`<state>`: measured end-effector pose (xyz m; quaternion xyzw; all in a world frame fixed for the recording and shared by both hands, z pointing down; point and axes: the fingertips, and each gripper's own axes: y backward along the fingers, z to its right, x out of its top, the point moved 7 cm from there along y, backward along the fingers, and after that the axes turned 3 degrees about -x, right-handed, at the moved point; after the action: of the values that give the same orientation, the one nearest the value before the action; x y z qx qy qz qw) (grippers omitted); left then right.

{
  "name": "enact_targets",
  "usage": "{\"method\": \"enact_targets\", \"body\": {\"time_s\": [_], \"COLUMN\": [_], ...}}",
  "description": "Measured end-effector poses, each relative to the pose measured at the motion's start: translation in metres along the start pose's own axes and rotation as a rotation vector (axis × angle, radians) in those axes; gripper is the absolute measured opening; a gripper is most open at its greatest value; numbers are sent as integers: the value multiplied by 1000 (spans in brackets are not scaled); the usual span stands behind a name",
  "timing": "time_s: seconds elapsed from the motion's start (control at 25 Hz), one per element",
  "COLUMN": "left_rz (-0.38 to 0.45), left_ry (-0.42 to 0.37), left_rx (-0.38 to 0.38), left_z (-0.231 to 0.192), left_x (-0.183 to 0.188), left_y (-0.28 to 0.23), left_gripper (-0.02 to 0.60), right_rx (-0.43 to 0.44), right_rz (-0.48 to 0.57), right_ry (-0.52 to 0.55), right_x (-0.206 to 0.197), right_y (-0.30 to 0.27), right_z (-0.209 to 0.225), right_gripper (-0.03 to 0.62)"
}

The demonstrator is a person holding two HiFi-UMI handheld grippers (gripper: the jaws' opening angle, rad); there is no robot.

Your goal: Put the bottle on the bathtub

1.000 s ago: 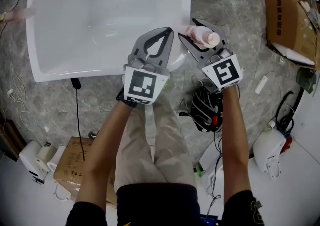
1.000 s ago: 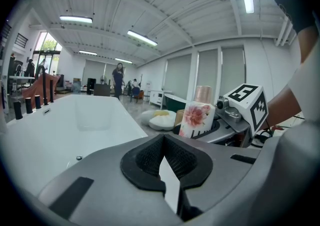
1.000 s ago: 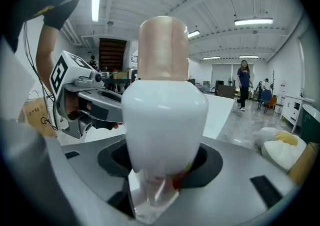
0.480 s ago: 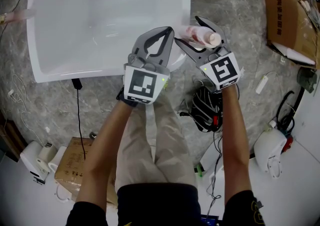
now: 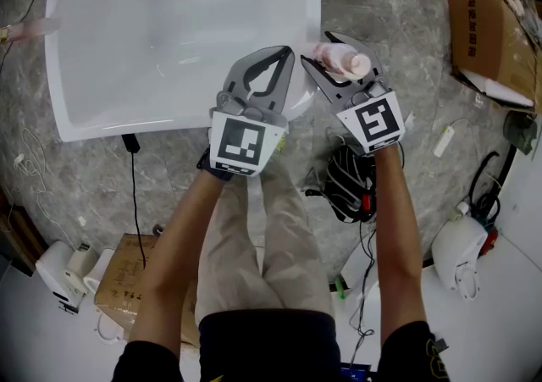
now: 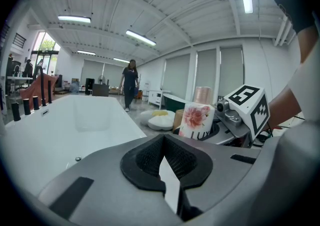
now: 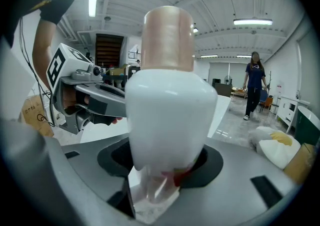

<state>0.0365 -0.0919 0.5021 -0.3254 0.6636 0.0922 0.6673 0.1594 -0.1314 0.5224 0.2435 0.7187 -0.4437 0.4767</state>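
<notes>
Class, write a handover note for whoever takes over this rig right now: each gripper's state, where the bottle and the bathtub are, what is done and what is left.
Left gripper: shut, empty, at the bathtub's near right corner.
Right gripper: its jaws have just been closing; the bottle stands upright between them, gripped.
Bottle: in the air just beside the tub's right edge, not on it.
Done: bottle is in hand.
Left: bring it over the rim, set it down, release.
</notes>
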Motion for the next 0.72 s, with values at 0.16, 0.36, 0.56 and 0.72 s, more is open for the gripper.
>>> {"method": "enact_targets", "body": {"time_s": [0.16,0.36,0.56,0.72], "left_rz": [3,-2,-5,-3], "left_ry": [0,-1,2,3], "left_rx": [1,-1,-1,1], "left_z": [-1,1,0,-1], "left_x": [0,-3,-5,-4], "left_y": [1,3,5,6], "left_gripper": [18,18,18,18], "right_rx": [-11,-66,-106,-100], "right_rz": [-7,23,24,-7], "right_ry": [48,26,2,-42], "right_x": [3,5,5,-1], "right_y": [-4,-9,-11,-11], "right_z": [-5,-4,-7,-6], "right_gripper": [229,229,233,292]}}
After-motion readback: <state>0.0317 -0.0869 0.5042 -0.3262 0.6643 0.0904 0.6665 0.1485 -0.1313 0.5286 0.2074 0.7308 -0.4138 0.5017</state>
